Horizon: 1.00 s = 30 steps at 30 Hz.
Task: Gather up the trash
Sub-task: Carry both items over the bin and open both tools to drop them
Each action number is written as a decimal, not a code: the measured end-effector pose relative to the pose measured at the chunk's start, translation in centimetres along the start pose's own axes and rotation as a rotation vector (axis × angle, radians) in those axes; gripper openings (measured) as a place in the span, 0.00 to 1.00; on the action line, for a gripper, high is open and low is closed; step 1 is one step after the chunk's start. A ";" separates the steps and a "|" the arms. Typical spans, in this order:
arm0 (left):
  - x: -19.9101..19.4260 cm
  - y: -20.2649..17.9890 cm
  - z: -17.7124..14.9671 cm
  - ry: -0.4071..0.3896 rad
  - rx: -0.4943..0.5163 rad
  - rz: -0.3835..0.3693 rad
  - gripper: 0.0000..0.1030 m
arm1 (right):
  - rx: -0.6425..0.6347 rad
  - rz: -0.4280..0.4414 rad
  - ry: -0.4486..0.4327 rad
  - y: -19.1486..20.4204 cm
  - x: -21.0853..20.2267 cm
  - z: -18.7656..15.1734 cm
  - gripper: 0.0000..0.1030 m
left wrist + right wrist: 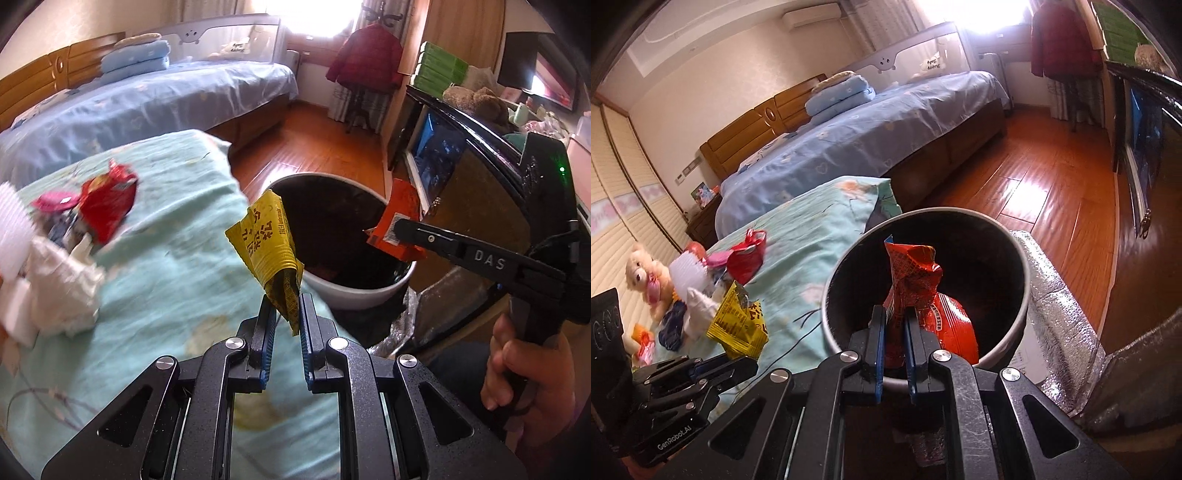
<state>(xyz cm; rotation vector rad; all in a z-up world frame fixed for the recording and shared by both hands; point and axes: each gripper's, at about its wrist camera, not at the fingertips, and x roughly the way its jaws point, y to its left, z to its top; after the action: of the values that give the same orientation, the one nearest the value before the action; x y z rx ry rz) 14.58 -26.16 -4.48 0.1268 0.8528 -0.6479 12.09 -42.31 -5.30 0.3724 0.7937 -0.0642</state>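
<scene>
My left gripper [287, 301] is shut on a crumpled yellow wrapper [267, 243], held over the edge of the teal quilt [177, 236], just left of the round bin [354, 295]. My right gripper [894, 314] is shut on an orange-red snack bag [919, 280] that hangs over the open mouth of the bin [1021, 258]. In the left wrist view the right gripper [397, 225] reaches in from the right with the orange bag [397, 206]. The right wrist view shows the left gripper [738, 363] and the yellow wrapper [738, 325] at lower left.
More litter lies on the quilt: a red wrapper [107, 206], a pink piece [55, 201], white tissue [62, 291]. A teddy bear [646, 273] sits at far left. A silver foil mat [1056, 295] lies right of the bin, with dark furniture [480, 173] beyond. A blue bed [868, 136] stands behind.
</scene>
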 end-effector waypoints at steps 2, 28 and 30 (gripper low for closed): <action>0.4 -0.5 0.6 0.003 0.008 -0.007 0.11 | 0.007 -0.007 0.002 -0.5 0.2 0.4 0.09; 6.1 -2.6 4.1 0.086 0.009 -0.056 0.38 | 0.027 -0.010 0.059 -3.6 3.6 3.7 0.14; 5.7 -2.5 4.1 0.068 0.008 -0.035 0.55 | 0.029 -0.021 0.067 -3.5 3.8 3.6 0.21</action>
<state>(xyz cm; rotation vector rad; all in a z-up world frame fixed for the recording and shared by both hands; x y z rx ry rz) 18.62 -32.36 -5.59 0.1415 0.9201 -0.6830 16.53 -46.53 -6.78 0.3954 0.8637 -0.0831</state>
